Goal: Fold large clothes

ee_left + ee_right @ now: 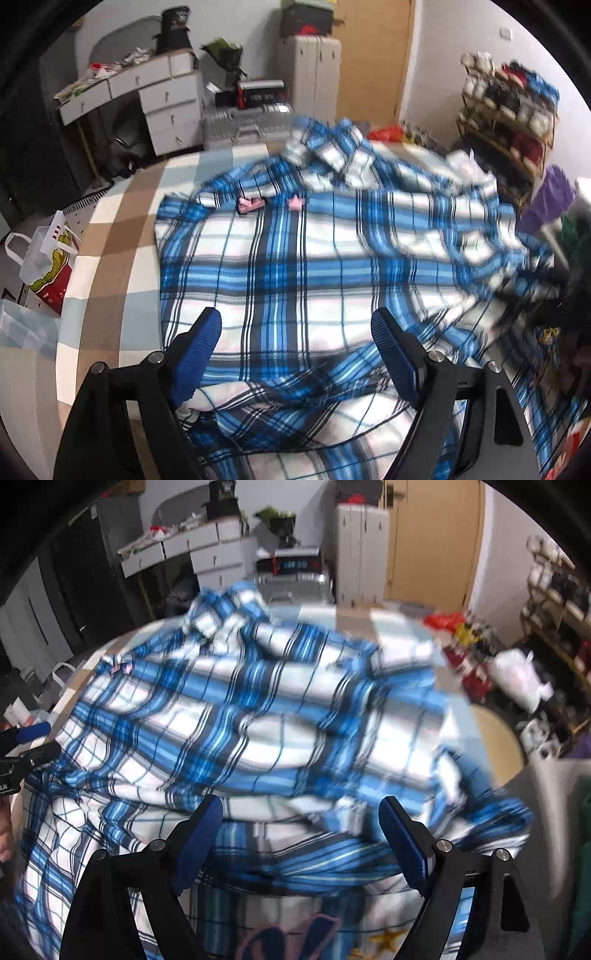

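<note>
Hovering left gripper (295, 332) and right gripper (299, 819), jaws apart, over plaid shirt (295, 258); star print (384, 939) right view only

A white dresser with small metal-knobbed drawers (168, 101) stands against the far wall, clutter on its top. Beside it lies a ribbed silver hard-shell suitcase (236, 127) bearing a black box (258, 94). A wooden door (373, 55) is behind, a crowded wooden shoe rack (509, 114) at right, white paper bags (44, 258) at left
</note>
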Action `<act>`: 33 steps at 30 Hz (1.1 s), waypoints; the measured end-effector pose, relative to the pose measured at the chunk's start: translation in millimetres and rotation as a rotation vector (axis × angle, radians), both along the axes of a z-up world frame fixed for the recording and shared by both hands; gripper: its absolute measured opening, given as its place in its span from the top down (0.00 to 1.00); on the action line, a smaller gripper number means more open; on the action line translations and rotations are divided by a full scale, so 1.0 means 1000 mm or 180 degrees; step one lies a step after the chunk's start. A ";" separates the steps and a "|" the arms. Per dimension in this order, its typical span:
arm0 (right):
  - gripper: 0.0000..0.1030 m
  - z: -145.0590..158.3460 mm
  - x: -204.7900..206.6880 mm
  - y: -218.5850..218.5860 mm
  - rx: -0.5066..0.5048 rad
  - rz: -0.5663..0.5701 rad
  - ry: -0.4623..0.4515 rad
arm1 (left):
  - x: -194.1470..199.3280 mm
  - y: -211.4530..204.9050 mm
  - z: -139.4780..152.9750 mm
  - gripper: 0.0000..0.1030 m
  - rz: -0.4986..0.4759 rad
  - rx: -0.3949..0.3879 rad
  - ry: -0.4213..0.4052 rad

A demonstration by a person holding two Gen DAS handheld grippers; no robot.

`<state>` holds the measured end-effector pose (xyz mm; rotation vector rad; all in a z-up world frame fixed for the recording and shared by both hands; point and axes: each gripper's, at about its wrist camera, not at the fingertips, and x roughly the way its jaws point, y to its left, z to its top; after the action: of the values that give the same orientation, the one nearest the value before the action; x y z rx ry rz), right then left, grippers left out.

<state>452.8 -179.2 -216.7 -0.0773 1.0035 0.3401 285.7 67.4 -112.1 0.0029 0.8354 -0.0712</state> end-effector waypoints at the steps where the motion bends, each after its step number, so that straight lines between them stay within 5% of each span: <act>1: 0.15 -0.009 0.000 0.008 -0.0112 0.0006 0.0092 | 0.000 0.001 0.004 0.23 -0.0014 -0.0027 -0.0053; 4: 0.13 -0.007 -0.009 0.026 -0.0330 0.0174 -0.0097 | 0.002 0.000 0.014 0.23 0.0042 0.0006 -0.0263; 7: 0.14 0.010 -0.011 0.028 -0.0174 0.0223 -0.0183 | 0.011 -0.003 0.020 0.23 0.0014 -0.0082 -0.0398; 11: 0.11 0.041 -0.012 0.029 0.0017 0.0203 -0.0521 | 0.038 -0.005 0.002 0.23 0.0053 -0.0137 -0.0218; 18: 0.10 -0.009 0.020 0.043 -0.0323 0.0087 0.0103 | 0.061 0.014 -0.045 0.23 0.0357 -0.0362 0.0275; 23: 0.09 0.049 0.040 0.048 0.0098 0.0174 -0.0298 | 0.049 0.036 -0.048 0.23 0.0620 -0.0591 0.0011; 28: 0.00 0.098 0.123 0.084 0.0233 0.0080 -0.0474 | 0.035 0.056 -0.046 0.23 0.0738 -0.0919 -0.0168; 33: 0.01 0.083 0.232 0.125 0.0303 -0.0278 0.0118 | 0.030 0.074 -0.045 0.23 0.0937 -0.1127 -0.0285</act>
<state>684.5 -54.3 -133.6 0.0589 1.0227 0.3098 315.3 141.4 -156.9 -0.4461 0.7175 0.0589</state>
